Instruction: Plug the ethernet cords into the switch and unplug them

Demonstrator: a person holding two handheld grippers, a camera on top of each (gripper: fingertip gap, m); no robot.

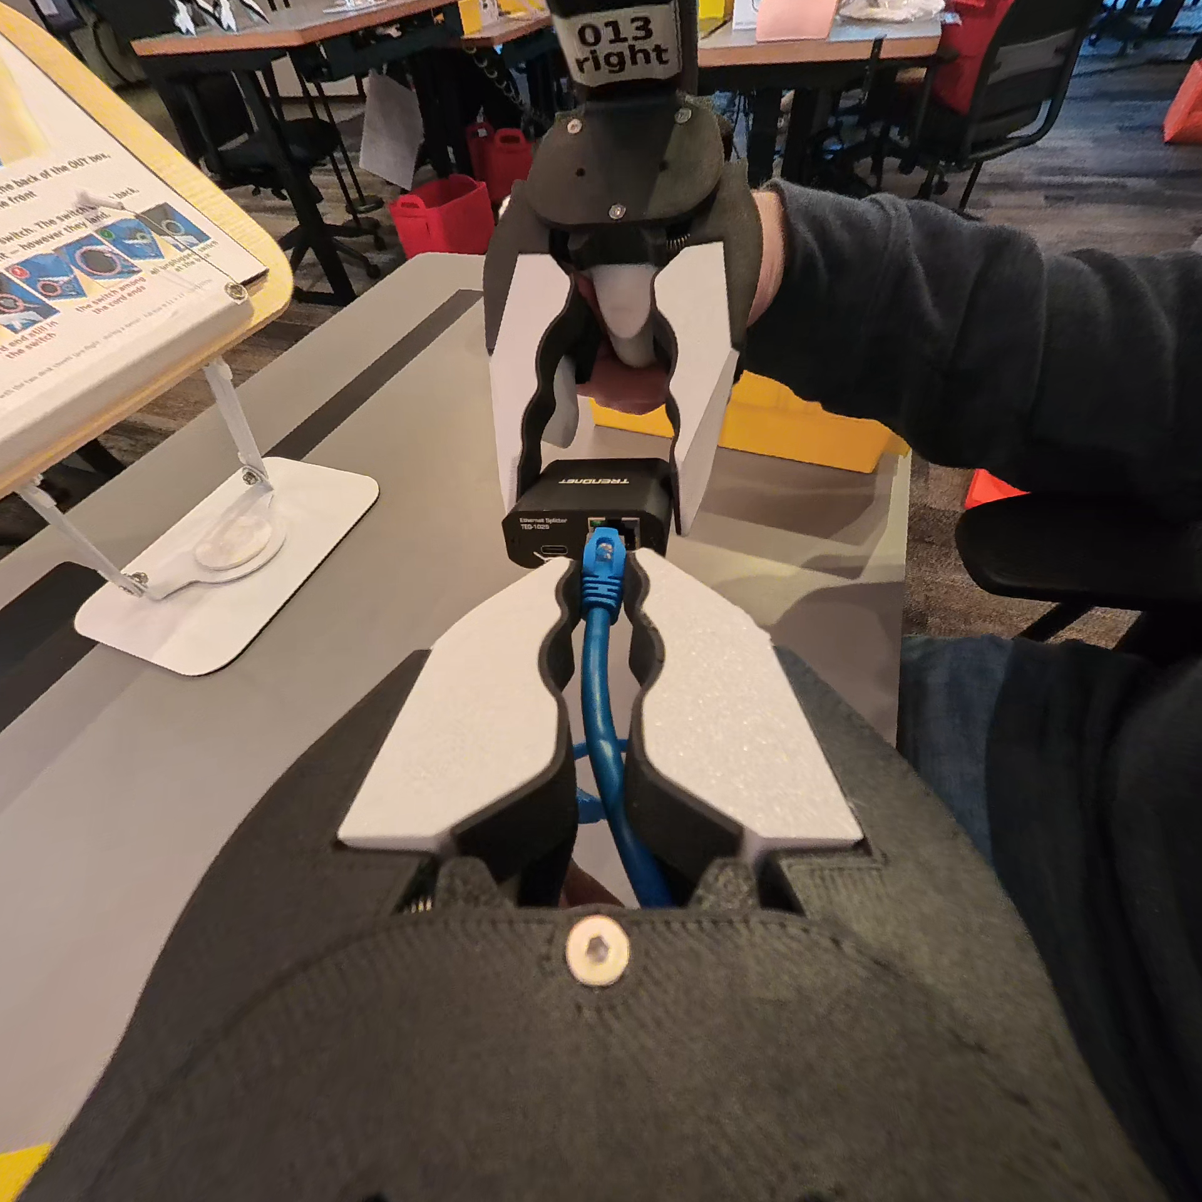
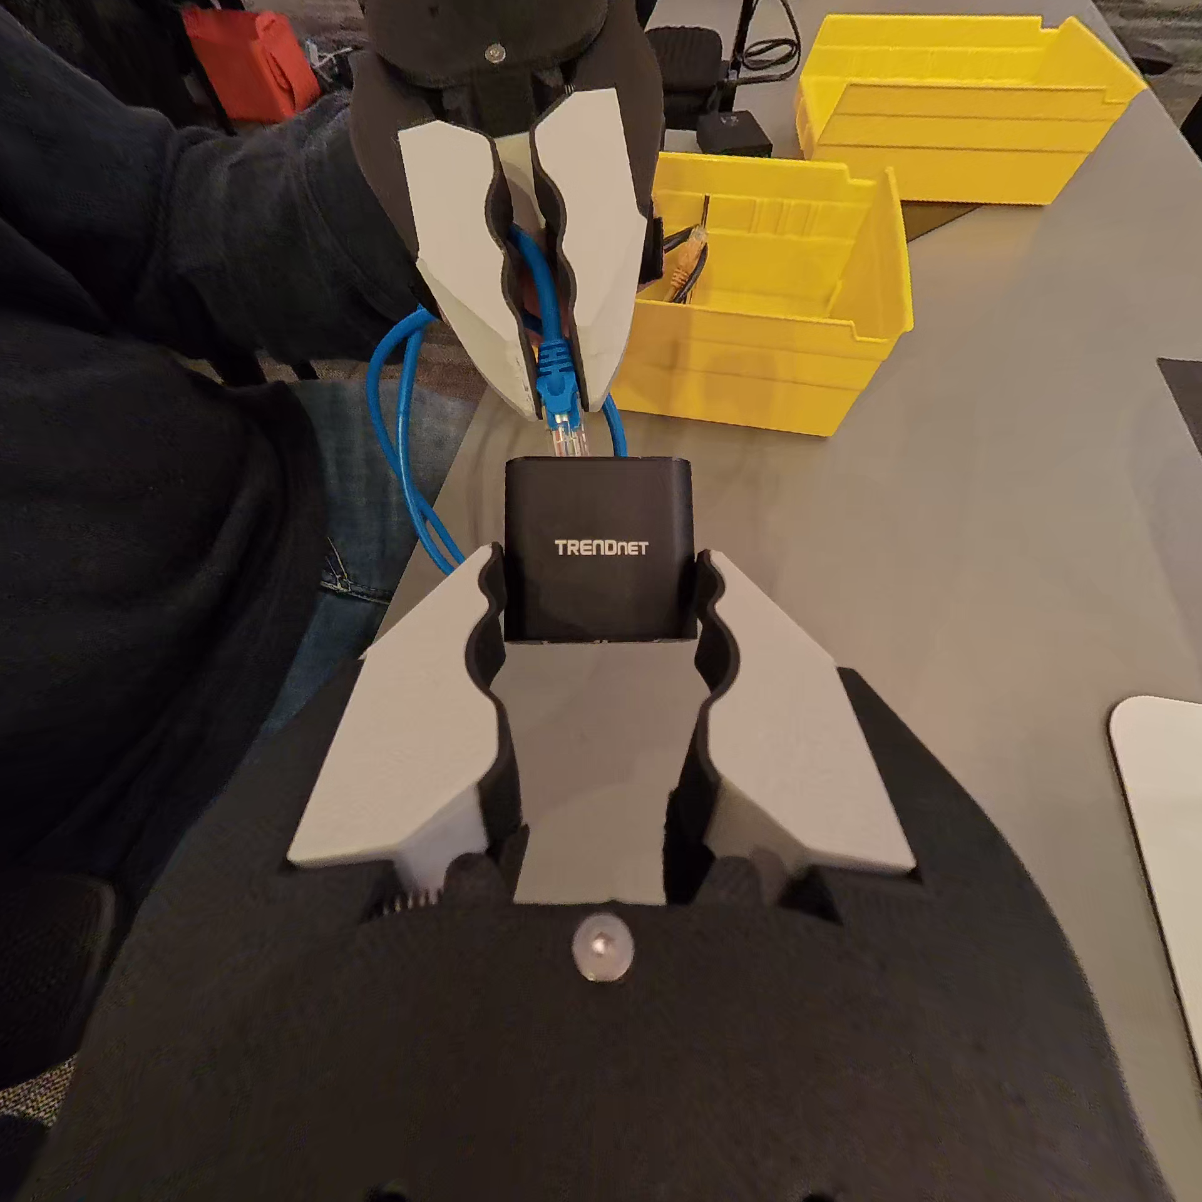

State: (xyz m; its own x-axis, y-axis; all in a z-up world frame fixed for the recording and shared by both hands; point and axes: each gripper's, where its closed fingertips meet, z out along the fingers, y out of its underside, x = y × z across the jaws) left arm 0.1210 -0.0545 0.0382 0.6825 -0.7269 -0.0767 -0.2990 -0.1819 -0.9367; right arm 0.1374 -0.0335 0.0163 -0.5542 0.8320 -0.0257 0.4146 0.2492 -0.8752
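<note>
A small black switch (image 1: 588, 504) sits on the grey table; it also shows in the right wrist view (image 2: 598, 546). My right gripper (image 2: 598, 572) is shut on its two sides; it appears opposite in the left wrist view (image 1: 595, 501). My left gripper (image 1: 601, 572) is shut on the blue ethernet cord (image 1: 601, 644) just behind its plug. The clear plug tip (image 2: 567, 439) is at the switch's left port, at its mouth or partly in. The cord loops down off the table edge (image 2: 397, 416). The left gripper also shows in the right wrist view (image 2: 559, 403).
A yellow bin (image 2: 767, 384) holding an orange-plugged cord (image 2: 689, 260) stands behind the switch, a second yellow bin (image 2: 962, 104) farther back. A tilted instruction board (image 1: 97, 260) on a white stand (image 1: 214, 566) is at left. A person's dark sleeve (image 1: 943, 338) is at right. The tips of one gripper are about 4 cm away from the tips of the other.
</note>
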